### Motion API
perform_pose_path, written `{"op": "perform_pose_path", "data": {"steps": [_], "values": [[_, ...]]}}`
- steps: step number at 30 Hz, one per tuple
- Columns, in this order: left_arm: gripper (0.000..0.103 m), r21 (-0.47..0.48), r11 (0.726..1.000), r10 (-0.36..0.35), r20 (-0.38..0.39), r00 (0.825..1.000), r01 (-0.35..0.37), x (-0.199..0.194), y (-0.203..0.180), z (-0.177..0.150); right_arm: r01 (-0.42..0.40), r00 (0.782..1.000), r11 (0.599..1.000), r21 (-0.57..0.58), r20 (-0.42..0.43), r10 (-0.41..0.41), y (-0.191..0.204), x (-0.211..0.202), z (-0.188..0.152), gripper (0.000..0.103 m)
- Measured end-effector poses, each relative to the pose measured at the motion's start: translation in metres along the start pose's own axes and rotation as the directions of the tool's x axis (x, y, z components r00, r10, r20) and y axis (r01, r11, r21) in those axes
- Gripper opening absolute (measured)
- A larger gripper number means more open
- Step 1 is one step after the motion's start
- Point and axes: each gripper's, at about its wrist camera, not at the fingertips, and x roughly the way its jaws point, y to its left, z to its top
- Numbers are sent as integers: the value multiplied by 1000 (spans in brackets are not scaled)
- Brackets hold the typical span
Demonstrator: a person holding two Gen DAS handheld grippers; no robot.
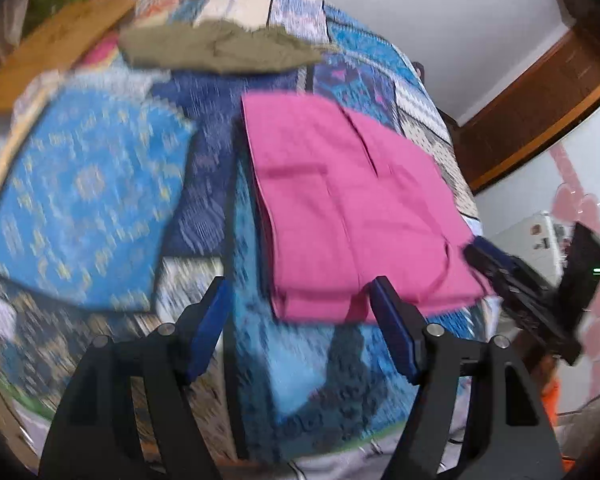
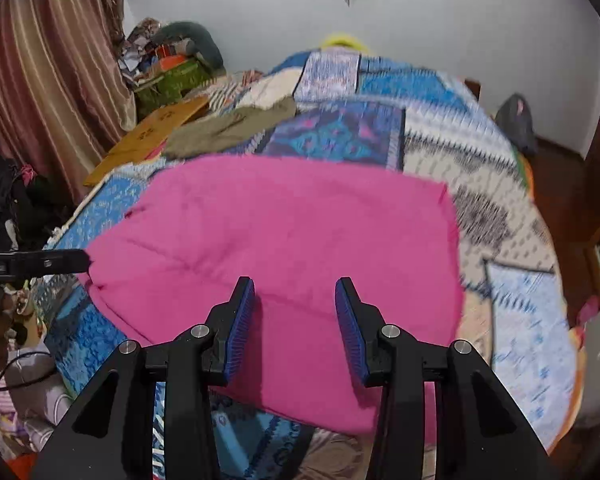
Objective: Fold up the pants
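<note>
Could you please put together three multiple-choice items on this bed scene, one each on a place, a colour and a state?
1. Where does the olive-green garment lie?
A. Farther up the bed than the pink pants
B. On top of the pink pants
C. On the floor

2. What colour are the folded pants?
A. Grey
B. Pink
C. Yellow

3. How does the right gripper stand?
A. Shut on the pants
B. Shut on a pillow
C. Open, holding nothing

Answers:
1 A: it rests on the patchwork bedspread beyond the pants, apart from them.
2 B: both wrist views show pink cloth.
3 C: its blue pads stand apart above the cloth, with nothing pinched between them.
</note>
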Motion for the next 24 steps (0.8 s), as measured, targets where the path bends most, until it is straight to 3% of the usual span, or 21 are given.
{"op": "perform_pose_path", "data": {"steps": [4,7,9,12,15,20,24], "values": [[71,-7,1000,-25,-15,1000,25,0,-7,-12,26,1000,999,-39,13,-25,5,-2,-6,38],[72,-32,994,-110,-30,993,109,2,-15,-14,24,1000,999,-39,12,-24,4,-2,-7,38],[72,-69,978,-199,-40,979,196,8,-17,-10,25,1000,999,-42,17,-24,4,-2,-8,38],[72,-139,961,-248,-42,968,240,18,-12,-2,16,1000,999,-30,22,-15,3,-3,-9,39],[72,-167,954,-256,-25,966,248,18,-11,3,9,1000,1000,-24,25,-8,2,-3,-10,39],[72,-149,974,-167,34,985,170,12,-12,13,-7,1000,1000,-13,25,7,0,-3,-9,38],[71,-154,977,-141,36,989,145,20,-11,22,-16,999,1000,-4,27,17,-2,-3,-10,38]]}}
